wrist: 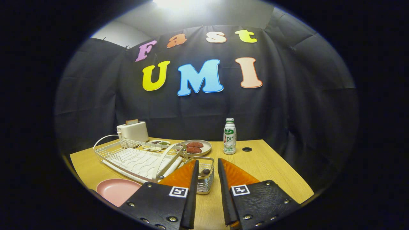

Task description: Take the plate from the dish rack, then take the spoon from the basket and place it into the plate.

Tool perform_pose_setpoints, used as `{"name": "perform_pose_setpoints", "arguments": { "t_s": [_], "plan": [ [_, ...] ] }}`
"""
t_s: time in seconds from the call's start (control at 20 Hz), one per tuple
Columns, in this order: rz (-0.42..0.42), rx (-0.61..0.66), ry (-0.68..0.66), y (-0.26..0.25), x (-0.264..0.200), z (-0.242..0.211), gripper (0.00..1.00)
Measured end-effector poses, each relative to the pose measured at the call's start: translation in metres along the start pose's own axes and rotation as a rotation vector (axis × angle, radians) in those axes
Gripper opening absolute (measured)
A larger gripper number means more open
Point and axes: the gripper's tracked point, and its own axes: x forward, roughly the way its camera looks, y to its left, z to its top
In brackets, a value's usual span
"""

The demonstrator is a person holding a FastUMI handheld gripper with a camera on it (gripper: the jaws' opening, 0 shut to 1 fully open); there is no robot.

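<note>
Your hand-held gripper (207, 169) hovers with fingers spread and empty, the pink plate (116, 190) already on the bench (274, 172) beside the dish rack (137, 158), and the spoon (204, 172) stands just ahead in the basket (206, 182).

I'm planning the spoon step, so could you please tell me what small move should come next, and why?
Probably ease the open tongs forward and down over the basket: the pink plate already lies on the table, and the spoon's dark handle sits just ahead.
</note>
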Motion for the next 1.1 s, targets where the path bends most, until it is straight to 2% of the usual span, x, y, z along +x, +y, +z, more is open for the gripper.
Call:
{"name": "perform_pose_setpoints", "arguments": {
  "t_s": [0.4,0.45,0.5,0.55,0.65,0.7,0.8,0.85,0.9,1.1],
  "plan": [
    [0.021,0.053,-0.069,0.008,0.05,-0.013,0.34],
    [0.019,0.055,-0.077,0.008,0.051,-0.011,0.28],
    [0.009,0.052,-0.082,0.007,0.058,-0.012,0.27],
    [0.001,0.05,-0.078,0.004,0.062,-0.013,0.17],
    [-0.009,0.084,-0.045,0.008,0.056,-0.013,0.18],
    [-0.016,0.095,-0.026,0.008,0.058,-0.012,0.12],
    [-0.019,0.082,0.016,0.011,0.059,-0.007,0.12],
    [-0.071,0.072,0.022,0.003,0.06,-0.001,0.12],
    [-0.091,0.073,-0.003,0.001,0.057,0.014,0.05],
    [-0.051,0.044,0.035,0.016,0.055,0.035,0.05]
  ]
}}
